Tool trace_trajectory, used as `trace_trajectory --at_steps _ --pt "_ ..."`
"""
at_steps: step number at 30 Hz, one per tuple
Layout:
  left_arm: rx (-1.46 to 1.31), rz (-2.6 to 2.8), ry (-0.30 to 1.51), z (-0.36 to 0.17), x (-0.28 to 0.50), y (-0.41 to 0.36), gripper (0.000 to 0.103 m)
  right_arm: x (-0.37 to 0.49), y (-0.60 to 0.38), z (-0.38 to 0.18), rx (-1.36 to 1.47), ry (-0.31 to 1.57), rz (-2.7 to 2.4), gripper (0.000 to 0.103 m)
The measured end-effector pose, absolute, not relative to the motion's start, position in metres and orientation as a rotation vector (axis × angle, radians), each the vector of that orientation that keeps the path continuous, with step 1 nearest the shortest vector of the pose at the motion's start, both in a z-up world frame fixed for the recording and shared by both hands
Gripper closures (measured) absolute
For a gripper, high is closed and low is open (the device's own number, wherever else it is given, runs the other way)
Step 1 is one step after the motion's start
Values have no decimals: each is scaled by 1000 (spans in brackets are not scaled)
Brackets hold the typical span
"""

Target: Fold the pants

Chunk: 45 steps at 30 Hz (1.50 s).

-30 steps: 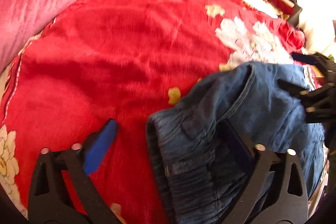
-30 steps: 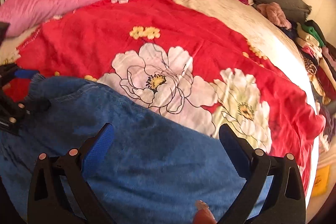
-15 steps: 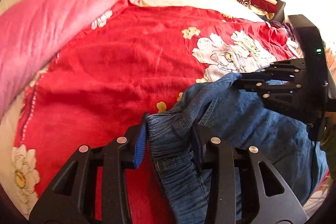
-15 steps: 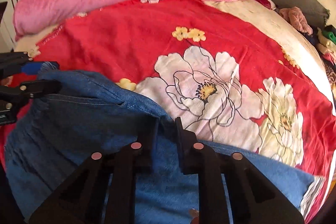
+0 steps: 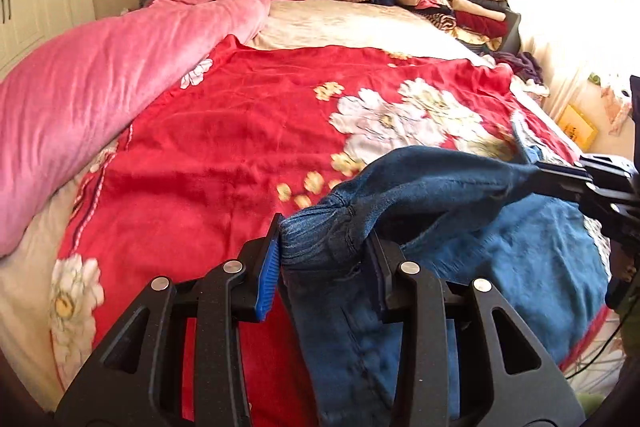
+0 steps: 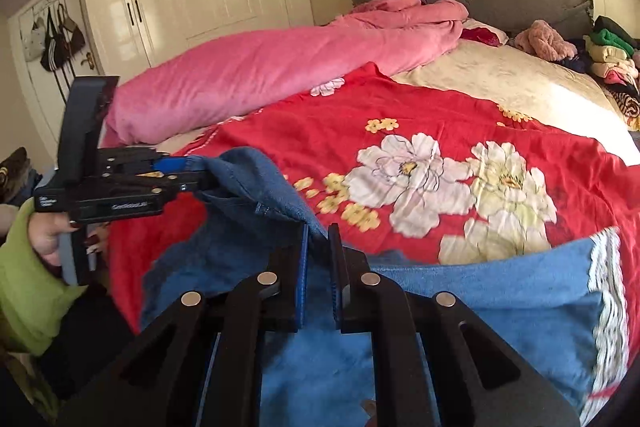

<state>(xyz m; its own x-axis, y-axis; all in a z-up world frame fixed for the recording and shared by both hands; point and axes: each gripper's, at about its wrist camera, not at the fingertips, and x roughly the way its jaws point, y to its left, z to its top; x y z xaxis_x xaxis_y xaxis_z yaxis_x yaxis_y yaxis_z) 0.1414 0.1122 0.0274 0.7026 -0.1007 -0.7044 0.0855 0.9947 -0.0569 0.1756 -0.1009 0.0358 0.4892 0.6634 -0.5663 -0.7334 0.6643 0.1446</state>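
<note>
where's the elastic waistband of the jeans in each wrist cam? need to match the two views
Left wrist: waistband low centre, bunched between the left gripper fingers.
Right wrist: waistband at mid-left, at the tip of the left gripper seen side-on.
Shared landmark: the pink duvet along the bed's far side.

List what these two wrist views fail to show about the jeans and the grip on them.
- Jeans, left wrist view: the lower part runs off the bottom edge behind the left gripper.
- Right gripper, right wrist view: how much denim sits between the pads is hidden by the fingers.
- Jeans hem, right wrist view: motion-blurred, detail unclear.
- Right gripper, left wrist view: cut off by the right edge.
</note>
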Motion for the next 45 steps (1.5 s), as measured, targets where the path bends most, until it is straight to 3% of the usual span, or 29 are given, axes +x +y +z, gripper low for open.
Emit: trace_trajectory --at_steps 2,3,9,11,12,13,17,21,22,23,24,30,37,45 --pt "-19 -106 780 26 126 109 75 155 -108 33 -119 629 854 96" --pt "-18 -106 776 26 118 108 75 148 -110 30 -113 634 858 103" --pt "-7 -133 789 15 78 95 75 101 -114 12 -199 644 862 103" --pt "-15 -134 796 11 72 93 75 92 -113 8 -286 612 815 88" --pt "-21 -129 800 9 70 93 75 88 -110 5 -360 581 764 58" --pt "-24 -125 804 7 69 92 75 87 -109 2 -395 565 746 46" --pt "-25 -117 806 7 67 92 75 89 -93 -10 -569 485 670 47" --pt "-26 -119 810 6 65 93 75 114 -76 -26 -716 490 604 34" --pt "-27 -120 811 5 65 93 75 121 -75 -28 -723 493 605 40" --pt "-27 -118 811 6 65 93 75 127 -76 -28 -708 508 623 56" --pt "-28 -118 811 6 65 94 75 132 -79 -25 -660 537 655 100" --pt "-37 -119 802 11 60 101 74 96 -105 1 -499 567 801 100" --pt "37 -114 855 -2 51 95 72 59 -101 -23 -415 664 867 100" --pt "-3 -87 923 -18 44 108 56 45 -94 -47 -371 727 886 100"
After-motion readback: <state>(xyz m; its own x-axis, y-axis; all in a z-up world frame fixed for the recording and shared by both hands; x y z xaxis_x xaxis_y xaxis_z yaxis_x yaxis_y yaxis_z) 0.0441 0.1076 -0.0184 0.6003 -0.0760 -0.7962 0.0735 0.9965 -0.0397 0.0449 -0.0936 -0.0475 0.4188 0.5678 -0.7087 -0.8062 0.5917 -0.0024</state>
